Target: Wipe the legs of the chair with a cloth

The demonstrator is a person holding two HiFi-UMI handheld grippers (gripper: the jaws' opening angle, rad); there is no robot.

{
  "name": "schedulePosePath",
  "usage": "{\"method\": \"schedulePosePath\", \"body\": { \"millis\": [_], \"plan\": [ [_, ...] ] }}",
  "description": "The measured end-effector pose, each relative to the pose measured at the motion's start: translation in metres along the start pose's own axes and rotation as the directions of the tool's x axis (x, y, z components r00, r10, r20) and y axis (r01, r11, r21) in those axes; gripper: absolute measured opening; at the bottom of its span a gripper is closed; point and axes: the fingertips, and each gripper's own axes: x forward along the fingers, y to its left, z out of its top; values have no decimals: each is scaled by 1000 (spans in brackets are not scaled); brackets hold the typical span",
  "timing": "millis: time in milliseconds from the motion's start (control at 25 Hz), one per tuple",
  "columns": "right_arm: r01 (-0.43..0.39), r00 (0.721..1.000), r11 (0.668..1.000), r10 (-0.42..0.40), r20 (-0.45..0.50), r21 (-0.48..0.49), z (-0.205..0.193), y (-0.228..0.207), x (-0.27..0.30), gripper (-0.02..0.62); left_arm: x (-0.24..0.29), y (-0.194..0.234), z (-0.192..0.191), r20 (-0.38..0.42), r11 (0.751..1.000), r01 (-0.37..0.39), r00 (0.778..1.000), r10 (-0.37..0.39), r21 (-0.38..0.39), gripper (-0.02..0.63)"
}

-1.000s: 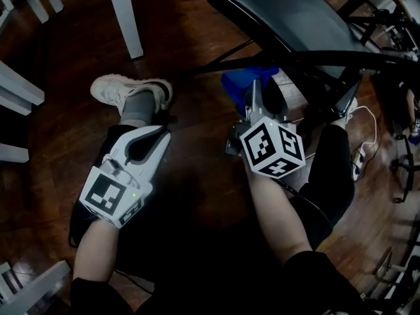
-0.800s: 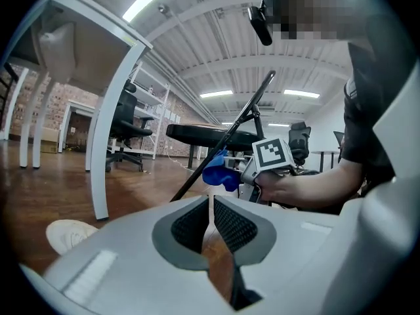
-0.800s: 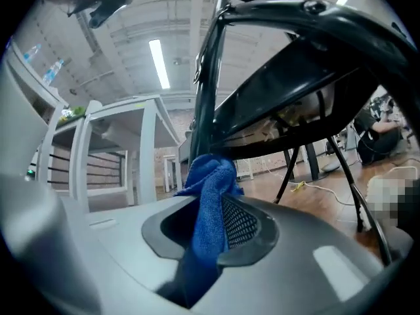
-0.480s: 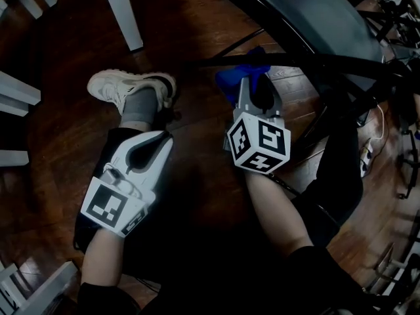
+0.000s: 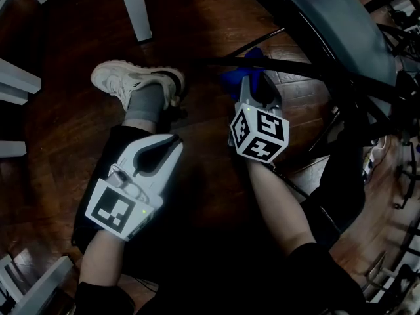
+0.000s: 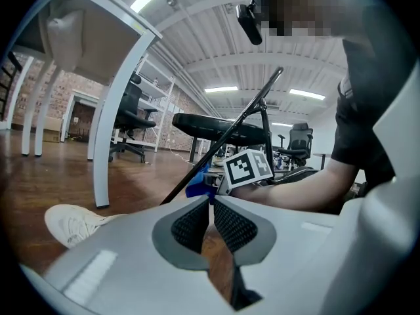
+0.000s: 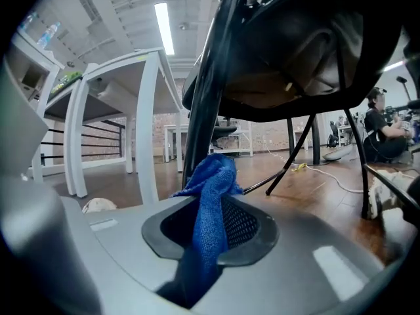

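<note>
Two grippers are being held low over a dark wooden floor (image 5: 59,130), one in each of the person's hands.

Item 1: right gripper (image 5: 254,87). Its jaws are being closed on a blue cloth (image 7: 209,199). The cloth is being pinched between the ribbed pads, and a bunched end is sticking out past the jaw tips. That end is being held up close against a black chair leg (image 7: 211,71) directly ahead of the jaws. Whether the two are actually touching cannot be told. The chair seat (image 7: 308,51) is being shown above and ahead of this gripper.

Item 2: left gripper (image 6: 211,199). Its jaws are being held almost together, the tips meeting, with nothing between them. Only a narrow strip of floor is being seen through the slit behind the tips. This gripper is being rested on the person's dark-trousered leg, well apart from the chair.

Item 3: surroundings. A white shoe (image 5: 128,82) is being shown just ahead of the left gripper, and a white table leg (image 5: 134,8) further ahead.
</note>
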Motion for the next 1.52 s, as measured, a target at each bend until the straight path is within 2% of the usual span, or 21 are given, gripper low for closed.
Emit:
{"method": "schedulePosePath", "body": {
  "millis": [320, 520, 680, 880, 1080, 1280, 1520],
  "plan": [
    [31, 994, 991, -17, -111, 130, -36, 18, 23, 101, 2, 1, -3, -1, 1000, 20, 1000, -20, -18, 25],
    [30, 987, 987, -4, -164, 159, -54, 25, 38, 101, -5, 5, -5, -5, 999, 6, 1000, -6, -48, 25],
    [16, 981, 972, 30, -189, 236, -69, 30, 48, 101, -12, 4, -8, 1, 997, 21, 1000, -21, -73, 25],
    [-9, 964, 944, 95, -248, 329, -91, 47, 62, 103, -8, 1, -9, 29, 993, 87, 996, -85, -86, 25],
    [-60, 960, 955, 135, -246, 291, -101, 49, 75, 104, -5, -3, -9, 93, 978, 165, 984, -154, -129, 25],
    [-82, 940, 955, 169, -295, 286, -115, 53, 87, 104, -1, -6, -17, 46, 979, 173, 985, -169, -107, 25],
    [-83, 924, 973, 156, -350, 215, -124, 56, 95, 104, -1, -6, -17, 49, 979, 169, 985, -164, -118, 26]
  ]
}}
